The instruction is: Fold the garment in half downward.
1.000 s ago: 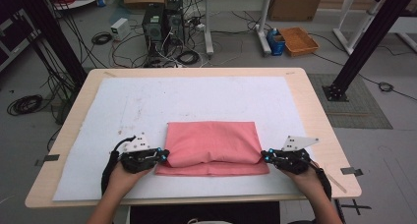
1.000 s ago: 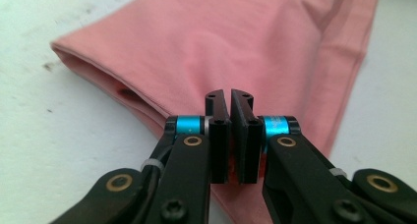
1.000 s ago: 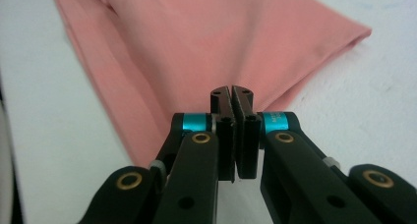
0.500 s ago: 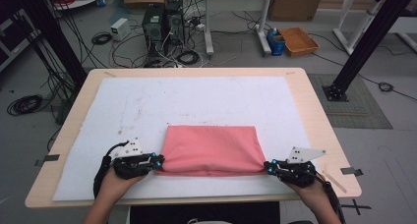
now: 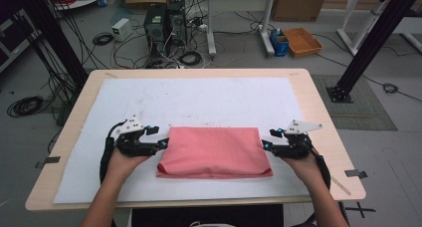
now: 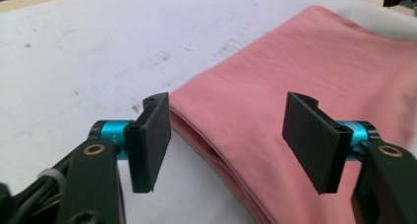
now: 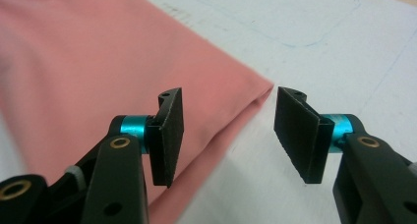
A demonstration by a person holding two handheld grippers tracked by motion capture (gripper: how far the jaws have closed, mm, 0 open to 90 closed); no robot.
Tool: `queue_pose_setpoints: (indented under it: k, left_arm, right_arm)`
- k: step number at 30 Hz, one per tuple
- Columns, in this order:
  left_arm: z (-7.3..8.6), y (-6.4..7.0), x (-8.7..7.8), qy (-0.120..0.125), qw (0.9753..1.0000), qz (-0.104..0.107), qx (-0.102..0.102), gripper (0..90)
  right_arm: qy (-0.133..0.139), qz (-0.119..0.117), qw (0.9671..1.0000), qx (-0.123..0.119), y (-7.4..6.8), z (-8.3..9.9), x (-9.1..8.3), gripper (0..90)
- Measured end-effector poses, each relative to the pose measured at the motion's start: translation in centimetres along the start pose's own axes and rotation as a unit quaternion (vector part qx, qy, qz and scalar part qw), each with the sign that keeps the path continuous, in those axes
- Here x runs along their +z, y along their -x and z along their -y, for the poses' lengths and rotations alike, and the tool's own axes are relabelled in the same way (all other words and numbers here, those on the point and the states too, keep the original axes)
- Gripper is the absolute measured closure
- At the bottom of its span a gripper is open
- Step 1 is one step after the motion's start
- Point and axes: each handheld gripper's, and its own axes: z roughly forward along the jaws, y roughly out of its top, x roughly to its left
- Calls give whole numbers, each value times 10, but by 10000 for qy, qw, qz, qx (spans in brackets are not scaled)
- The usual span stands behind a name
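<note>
Folded pink cloth (image 5: pixel 214 151) between open grippers

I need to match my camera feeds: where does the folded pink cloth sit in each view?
High view: folded pink cloth lies low centre on the white mat.
Left gripper view: it runs from upper right to bottom centre.
Right gripper view: it covers the left half.
Shared landmark: the white mat bordering the cloth.
</note>
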Motion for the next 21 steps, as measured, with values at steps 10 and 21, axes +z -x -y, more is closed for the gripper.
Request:
queue_pose_setpoints:
  k: [10,21]
  left_arm:
    - [4,-32,46,-431,9969,-47,-663,351]
    - [6,-26,59,-863,9952,-128,-448,776]
  right_arm:
    - [-534,55,9977,412,28,-25,50,480]
    - [-1006,-202,9940,391,31,-16,70,856]
